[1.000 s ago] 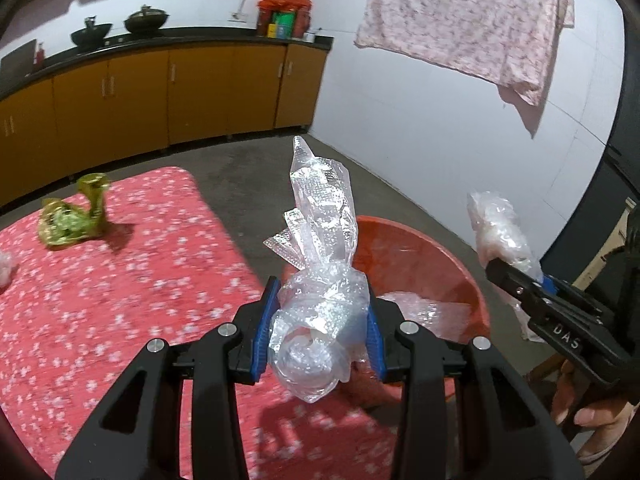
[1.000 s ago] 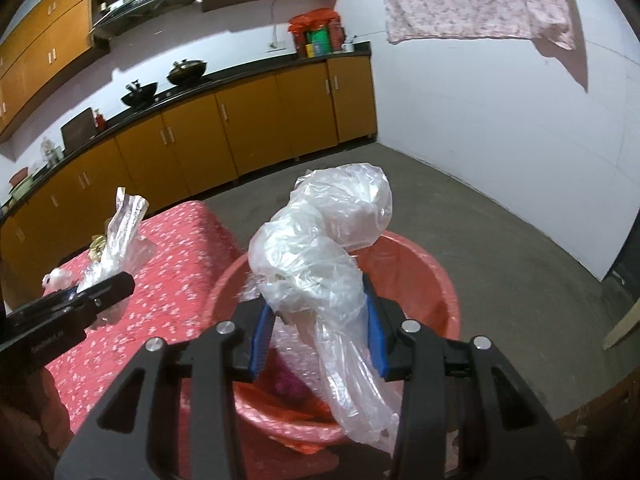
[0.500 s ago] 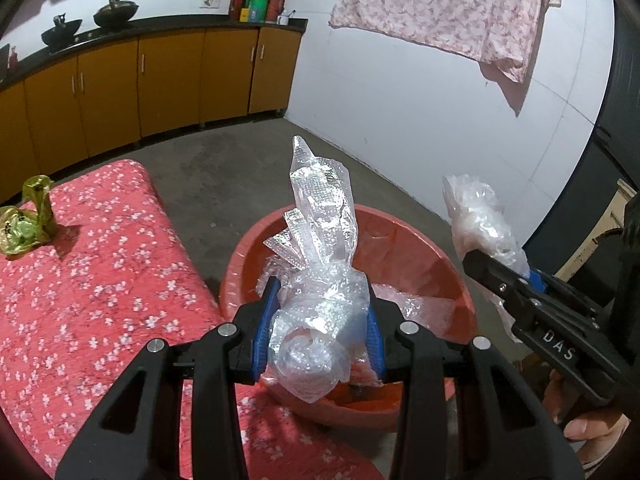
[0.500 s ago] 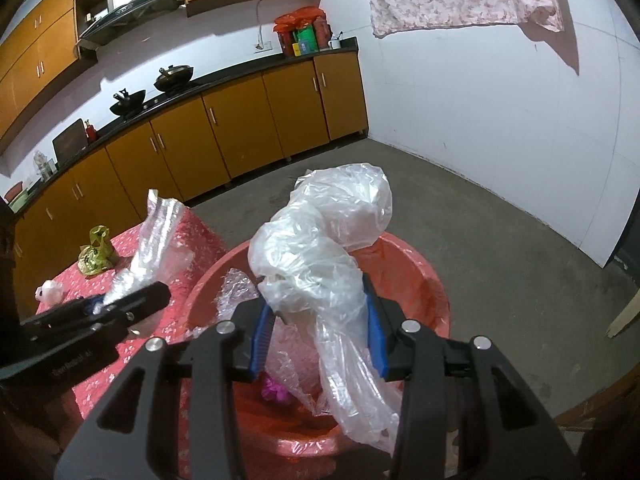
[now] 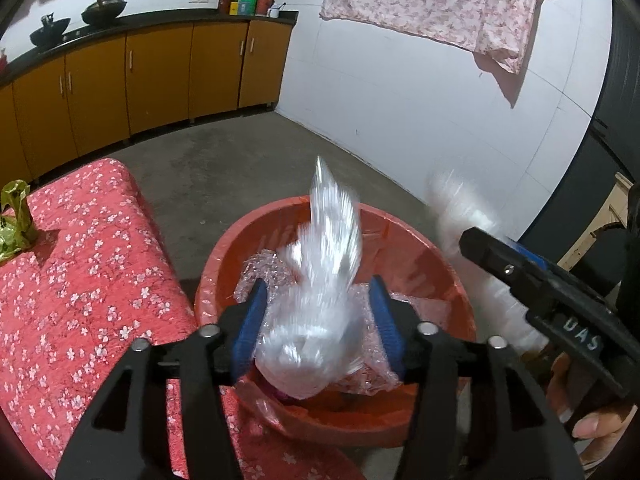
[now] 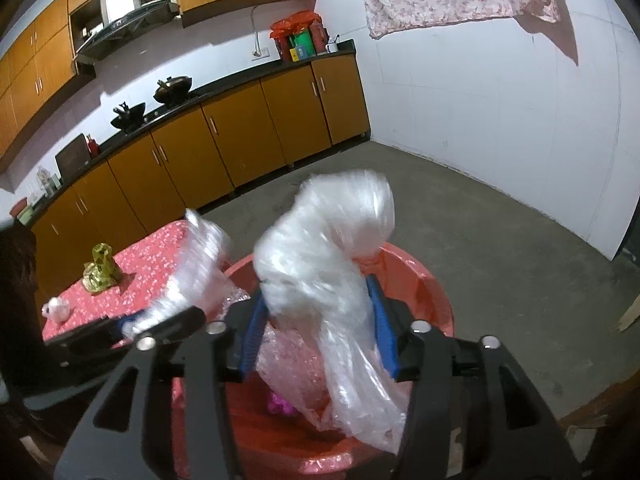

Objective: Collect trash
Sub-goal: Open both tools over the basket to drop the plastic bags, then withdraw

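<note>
My left gripper (image 5: 318, 326) has spread its jaws wide over the red basin (image 5: 420, 236). The clear bubble-wrap wad (image 5: 324, 280) between them is motion-blurred and looks loose. My right gripper (image 6: 318, 324) has also widened; the white plastic bag (image 6: 320, 264) between its jaws is blurred and hangs into the basin (image 6: 432, 280). Bubble wrap (image 6: 288, 376) and a pink scrap lie inside the basin. Each gripper shows in the other's view, the right one (image 5: 480, 248) and the left one (image 6: 160, 320).
A red flowered table (image 5: 80, 280) stands left of the basin, with a gold-green wrapper (image 5: 14, 220) and a small white-pink wad (image 6: 56, 308) on it. Orange cabinets (image 5: 160, 72) line the back wall. A pink cloth (image 5: 440, 4) hangs on the white wall.
Both grippers moved over the basin and their jaws widened. The bubble wrap and the white bag now blur as they come loose.
</note>
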Demonstrator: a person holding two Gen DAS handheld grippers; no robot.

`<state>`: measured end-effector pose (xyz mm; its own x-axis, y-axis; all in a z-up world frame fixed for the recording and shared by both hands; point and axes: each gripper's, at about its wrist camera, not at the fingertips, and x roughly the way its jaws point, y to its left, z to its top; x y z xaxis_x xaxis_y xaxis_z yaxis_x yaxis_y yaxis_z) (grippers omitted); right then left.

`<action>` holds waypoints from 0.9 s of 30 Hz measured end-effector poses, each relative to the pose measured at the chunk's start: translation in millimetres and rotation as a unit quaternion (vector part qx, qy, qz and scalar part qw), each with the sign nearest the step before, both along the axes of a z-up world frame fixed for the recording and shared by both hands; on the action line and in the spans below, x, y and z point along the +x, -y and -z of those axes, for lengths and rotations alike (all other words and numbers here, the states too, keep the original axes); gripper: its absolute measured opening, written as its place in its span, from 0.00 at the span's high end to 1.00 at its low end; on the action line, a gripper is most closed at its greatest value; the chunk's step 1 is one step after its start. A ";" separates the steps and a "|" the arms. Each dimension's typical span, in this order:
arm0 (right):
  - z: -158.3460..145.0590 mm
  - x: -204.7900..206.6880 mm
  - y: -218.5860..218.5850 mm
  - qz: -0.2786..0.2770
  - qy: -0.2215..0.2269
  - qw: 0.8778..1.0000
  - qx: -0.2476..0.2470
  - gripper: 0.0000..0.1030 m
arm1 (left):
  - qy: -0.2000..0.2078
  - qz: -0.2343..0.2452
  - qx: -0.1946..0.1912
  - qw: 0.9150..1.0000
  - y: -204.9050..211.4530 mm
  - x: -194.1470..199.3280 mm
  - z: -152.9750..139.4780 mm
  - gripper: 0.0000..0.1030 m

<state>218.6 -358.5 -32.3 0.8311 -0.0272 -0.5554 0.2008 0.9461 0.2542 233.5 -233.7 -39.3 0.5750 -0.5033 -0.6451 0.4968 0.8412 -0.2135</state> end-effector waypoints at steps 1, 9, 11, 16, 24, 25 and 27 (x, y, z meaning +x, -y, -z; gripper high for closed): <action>-0.5 0.1 1.1 0.000 0.001 1.000 0.004 0.45 | -0.001 -0.004 -0.001 1.000 -1.8 0.3 0.9 0.37; -3.3 -8.0 4.7 0.028 0.013 1.000 0.000 0.15 | -0.007 -0.056 -0.005 0.998 -30.3 5.9 5.7 0.11; -4.7 -12.3 3.6 0.044 0.023 0.999 -0.007 0.06 | -0.001 -0.070 -0.001 0.998 -38.7 4.8 6.4 0.07; -5.1 -13.4 -1.3 0.060 0.029 0.998 -0.020 0.04 | 0.015 -0.106 0.027 0.994 -56.6 -0.2 10.3 0.03; -0.6 -9.0 -14.0 0.044 0.025 0.999 -0.013 0.04 | 0.008 -0.146 0.023 0.989 -94.3 1.6 16.3 0.03; 0.3 -7.7 -16.6 0.038 0.023 0.999 -0.009 0.04 | 0.004 -0.156 0.019 0.988 -102.4 2.2 17.4 0.03; 1.0 -6.1 -20.2 0.032 0.020 0.999 -0.004 0.04 | -0.001 -0.169 0.016 0.986 -114.3 2.4 20.3 0.03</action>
